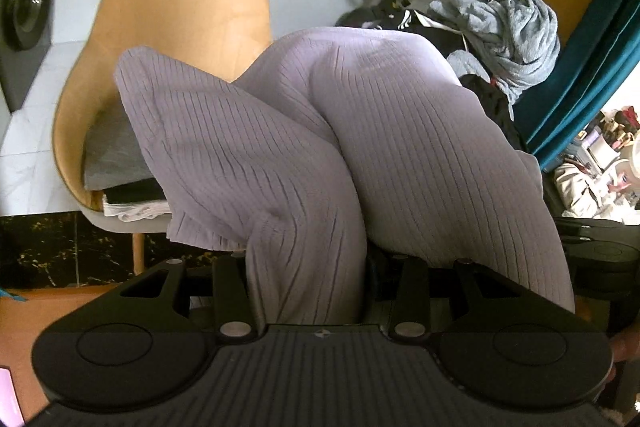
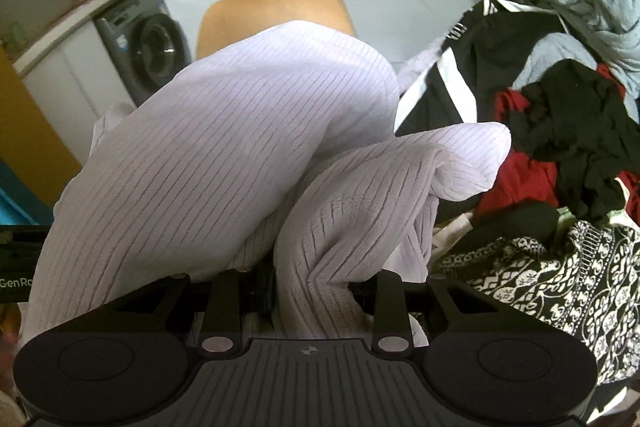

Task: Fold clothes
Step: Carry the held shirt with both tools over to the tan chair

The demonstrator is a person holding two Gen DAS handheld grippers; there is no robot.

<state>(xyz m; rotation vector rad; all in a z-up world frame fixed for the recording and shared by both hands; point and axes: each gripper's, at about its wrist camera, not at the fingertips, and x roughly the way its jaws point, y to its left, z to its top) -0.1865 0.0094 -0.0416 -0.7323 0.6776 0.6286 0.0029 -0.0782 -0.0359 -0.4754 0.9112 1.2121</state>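
A lilac ribbed garment (image 1: 304, 131) hangs bunched in front of both cameras and fills the middle of each view. In the left wrist view it rises in two thick folds from between the arms of my left gripper (image 1: 308, 279), which is shut on it. The cloth covers the fingertips. In the right wrist view the same garment (image 2: 224, 155) bulges up from my right gripper (image 2: 308, 283), also shut on it with its fingertips buried. Each gripper's black body shows at the edge of the other's view.
An orange chair (image 1: 180, 7) with a grey cushion and papers on its seat stands behind the garment. A washing machine (image 2: 148, 47) is at the left. A pile of clothes (image 2: 560, 147), black, red and patterned, with a blue-grey fleece (image 1: 512, 27), lies at the right. A teal curtain (image 1: 592, 67) hangs beyond.
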